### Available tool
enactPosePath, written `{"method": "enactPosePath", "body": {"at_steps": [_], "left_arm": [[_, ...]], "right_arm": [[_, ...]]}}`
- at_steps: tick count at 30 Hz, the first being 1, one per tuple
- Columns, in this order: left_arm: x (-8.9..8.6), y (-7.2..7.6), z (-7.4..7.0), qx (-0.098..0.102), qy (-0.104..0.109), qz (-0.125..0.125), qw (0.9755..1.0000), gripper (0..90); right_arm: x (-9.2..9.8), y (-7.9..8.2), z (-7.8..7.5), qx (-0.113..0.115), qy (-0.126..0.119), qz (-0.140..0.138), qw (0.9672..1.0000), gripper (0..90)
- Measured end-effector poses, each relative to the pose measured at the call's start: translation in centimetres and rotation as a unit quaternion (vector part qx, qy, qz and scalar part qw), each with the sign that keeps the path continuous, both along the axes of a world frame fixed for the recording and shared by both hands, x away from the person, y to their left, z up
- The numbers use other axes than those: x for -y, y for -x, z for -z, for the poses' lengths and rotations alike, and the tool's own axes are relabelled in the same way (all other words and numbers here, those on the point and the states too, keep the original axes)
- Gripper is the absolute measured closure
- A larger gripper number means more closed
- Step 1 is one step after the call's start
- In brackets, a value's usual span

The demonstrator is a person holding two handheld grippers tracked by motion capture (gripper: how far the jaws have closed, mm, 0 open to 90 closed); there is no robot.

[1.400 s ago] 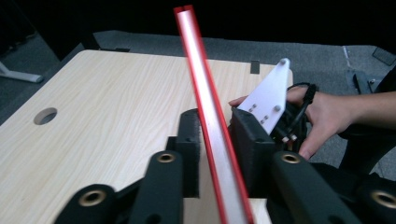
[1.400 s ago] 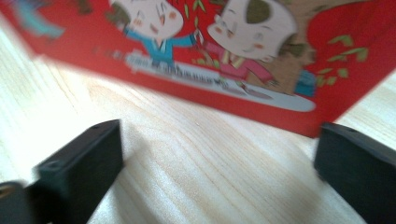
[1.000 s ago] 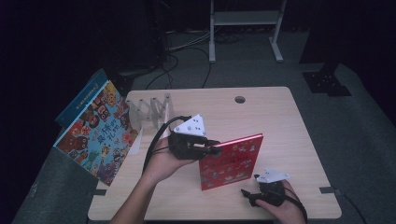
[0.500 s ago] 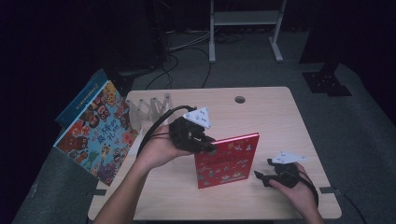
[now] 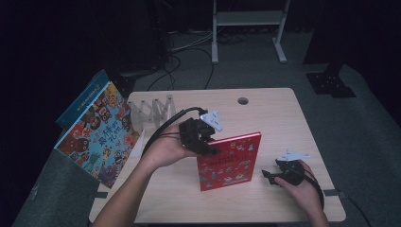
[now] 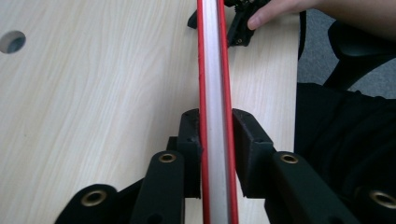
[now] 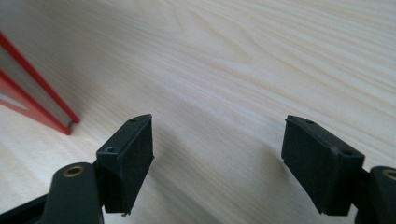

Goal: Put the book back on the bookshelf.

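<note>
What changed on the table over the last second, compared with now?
The right gripper slid right, away from the red book, and now rests open on the table. The left gripper, gripping the book's top edge, carried it slightly left; its jaws have just been easing open. The colourful book and folding rack stayed.

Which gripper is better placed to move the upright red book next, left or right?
Left. The left gripper already has its jaws around the red hardcover book; the right gripper is open over bare wooden table, apart from it.
</note>
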State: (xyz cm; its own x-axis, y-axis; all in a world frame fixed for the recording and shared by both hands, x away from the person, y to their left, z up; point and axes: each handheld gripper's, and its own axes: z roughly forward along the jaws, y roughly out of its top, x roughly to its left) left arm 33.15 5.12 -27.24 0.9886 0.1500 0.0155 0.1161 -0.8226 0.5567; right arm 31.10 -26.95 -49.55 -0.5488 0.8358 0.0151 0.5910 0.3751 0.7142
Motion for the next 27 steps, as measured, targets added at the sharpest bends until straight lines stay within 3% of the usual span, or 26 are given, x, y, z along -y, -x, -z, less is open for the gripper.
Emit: {"method": "enactPosePath", "body": {"at_steps": [11,13,22,27], "left_arm": [[0.1,-0.2,-0.3,-0.022,-0.005,0.014,0.9996,78.9],[0.2,-0.3,-0.3,-0.03,-0.004,0.009,0.9995,79.1],[-0.1,-0.4,-1.1,-0.037,-0.003,-0.006,0.9993,79.2],[-1.2,-0.4,-2.0,-0.036,-0.01,-0.022,0.999,79.2]], "right_arm": [[0.2,-0.3,0.4,0.005,-0.002,0.013,0.9999,22.4],[0.1,-0.3,0.8,0.019,-0.009,0.015,0.9997,18.6],[0.1,-0.4,0.8,0.017,-0.007,0.017,0.9997,16.1],[0.0,-0.5,0.8,0.014,-0.006,0.011,0.9998,13.4]]}}
